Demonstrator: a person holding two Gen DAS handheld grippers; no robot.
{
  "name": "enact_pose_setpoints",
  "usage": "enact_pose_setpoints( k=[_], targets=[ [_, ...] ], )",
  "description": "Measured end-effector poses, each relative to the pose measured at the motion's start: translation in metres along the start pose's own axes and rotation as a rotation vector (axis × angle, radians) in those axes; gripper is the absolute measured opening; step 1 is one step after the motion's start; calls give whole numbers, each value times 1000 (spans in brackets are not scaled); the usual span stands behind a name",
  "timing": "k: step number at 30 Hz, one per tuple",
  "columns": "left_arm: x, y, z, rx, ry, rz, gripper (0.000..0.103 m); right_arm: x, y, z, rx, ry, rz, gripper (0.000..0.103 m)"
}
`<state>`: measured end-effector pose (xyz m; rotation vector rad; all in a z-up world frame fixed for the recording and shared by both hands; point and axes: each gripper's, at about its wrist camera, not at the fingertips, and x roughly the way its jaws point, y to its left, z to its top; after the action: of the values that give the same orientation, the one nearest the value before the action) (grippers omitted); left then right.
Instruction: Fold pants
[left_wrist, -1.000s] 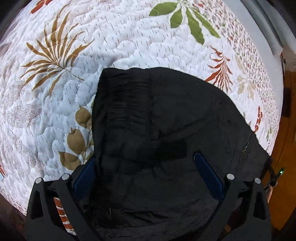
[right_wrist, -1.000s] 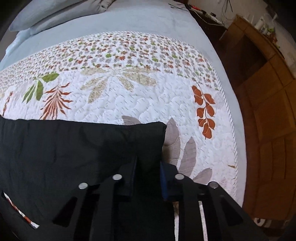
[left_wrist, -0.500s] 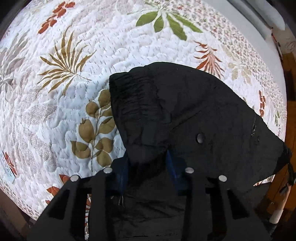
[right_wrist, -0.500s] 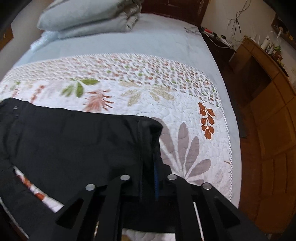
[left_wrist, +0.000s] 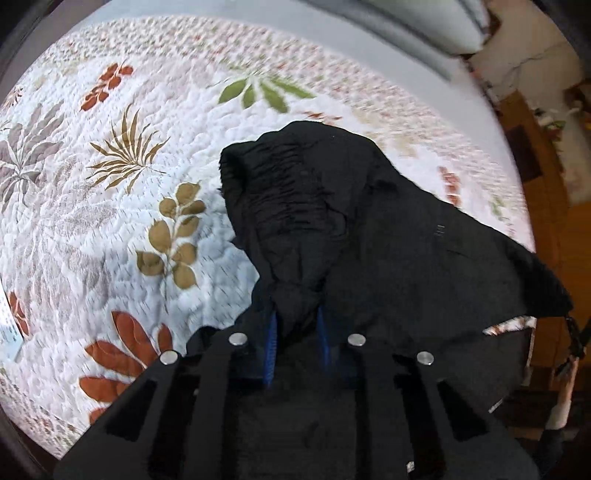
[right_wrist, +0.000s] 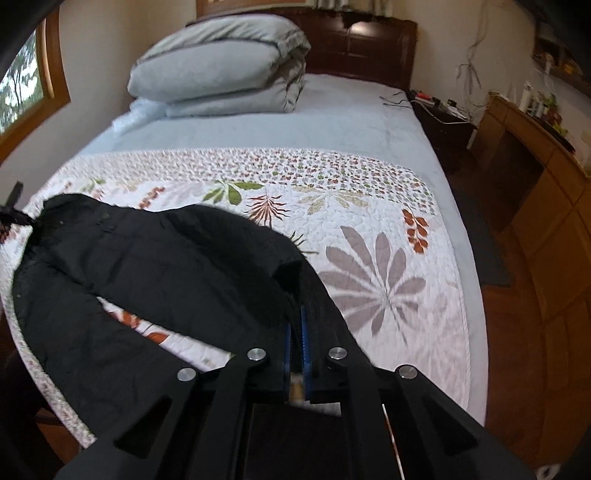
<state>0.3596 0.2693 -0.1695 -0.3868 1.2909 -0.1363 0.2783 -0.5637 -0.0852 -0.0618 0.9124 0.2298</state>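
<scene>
Pants (left_wrist: 369, 236), pinched in both hand-held grippers (left_wrist: 295, 325)

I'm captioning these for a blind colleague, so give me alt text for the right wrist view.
The right gripper is shut on a bunched edge of black pants, lifted so they drape across a white leaf-print quilt. Beyond lie a pale blue sheet, a folded grey duvet and a dark wooden headboard.

Leaf-print quilt (right_wrist: 369, 236) (white ground) and folded duvet (right_wrist: 221, 66) on bed.
</scene>
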Motion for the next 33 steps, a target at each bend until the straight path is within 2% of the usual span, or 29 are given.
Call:
enact_pose_setpoints(
  k=[5,10,13,16,18,19,20,21,22,23,27,28,31,33],
  targets=[
    [-26,5,-45,16,-73,-121,17,-32,-10,-54,112,-31,27,4],
    [-44,22,-86,-12,-126,-175,17,-50,-25,-103,238,-52,4,0],
    [-47,36,-107,-32,-114,-174,6,-60,-47,-132,363,-71,5,0],
    [-45,51,-129,-58,-83,-144,6,-60,-51,-142,402,-58,-17,0],
    [-44,53,-137,-64,-86,-155,7,-57,-32,-128,363,-68,23,4],
    [-42,52,-137,-71,-86,-163,16,-52,-17,-114,324,-69,45,8],
    [-42,49,-139,-76,-94,-157,36,-46,-2,-100,279,-69,54,16],
    [-43,43,-140,-69,-101,-151,47,-35,21,-78,215,-65,81,48],
    [-43,36,-139,-59,-114,-147,63,-23,45,-57,151,-74,116,64],
    [-42,26,-137,-40,-130,-146,72,-6,71,-35,83,-65,152,64],
    [-38,-10,-123,8,-156,-187,80,72,148,33,-66,10,220,63],
    [-35,-16,-119,15,-155,-189,86,95,165,47,-89,40,237,63],
    [-24,-33,-107,45,-161,-189,88,169,214,97,-136,120,259,63],
    [-15,-39,-103,55,-145,-219,88,207,235,118,-164,171,256,63]
  ],
)
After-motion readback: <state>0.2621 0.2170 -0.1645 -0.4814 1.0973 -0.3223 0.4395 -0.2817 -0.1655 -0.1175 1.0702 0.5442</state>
